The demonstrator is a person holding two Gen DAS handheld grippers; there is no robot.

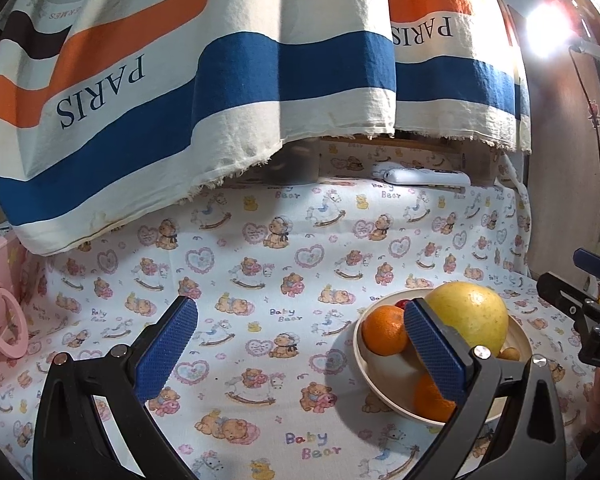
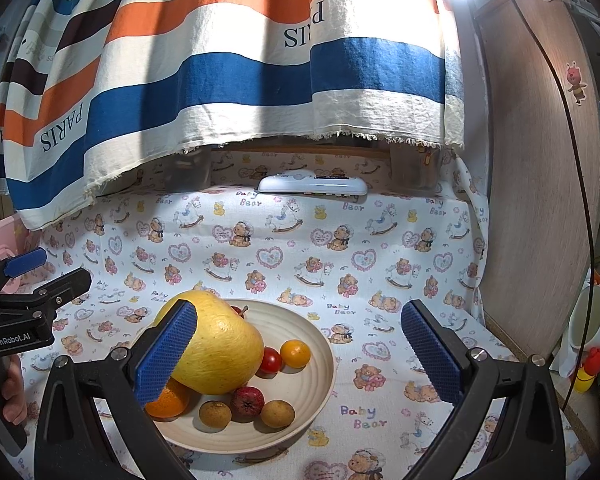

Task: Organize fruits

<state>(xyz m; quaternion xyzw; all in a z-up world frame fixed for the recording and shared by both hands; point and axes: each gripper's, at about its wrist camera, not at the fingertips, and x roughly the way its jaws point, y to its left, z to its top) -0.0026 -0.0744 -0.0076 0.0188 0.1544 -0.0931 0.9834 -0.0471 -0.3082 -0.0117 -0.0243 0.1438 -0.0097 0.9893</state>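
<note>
A cream bowl [image 2: 320, 376] sits on the bear-print cloth and holds a big yellow pomelo [image 2: 224, 352], an orange [image 2: 166, 402], a cherry tomato [image 2: 270, 360], a small yellow-orange fruit [image 2: 295, 353], a dark red fruit [image 2: 247, 402] and two brown longans [image 2: 277, 413]. In the left wrist view the bowl [image 1: 364, 364] shows the pomelo [image 1: 472, 316] and two oranges [image 1: 384, 330]. My left gripper [image 1: 300, 352] is open and empty, left of the bowl. My right gripper [image 2: 300, 356] is open and empty, above the bowl's right side.
A striped PARIS cloth [image 1: 220, 80] hangs over the back. A white remote [image 2: 312, 186] lies at the back edge. A pink box [image 1: 0, 300] stands at the left. A wooden panel [image 2: 540, 180] and a white mug [image 2: 592, 328] are at the right.
</note>
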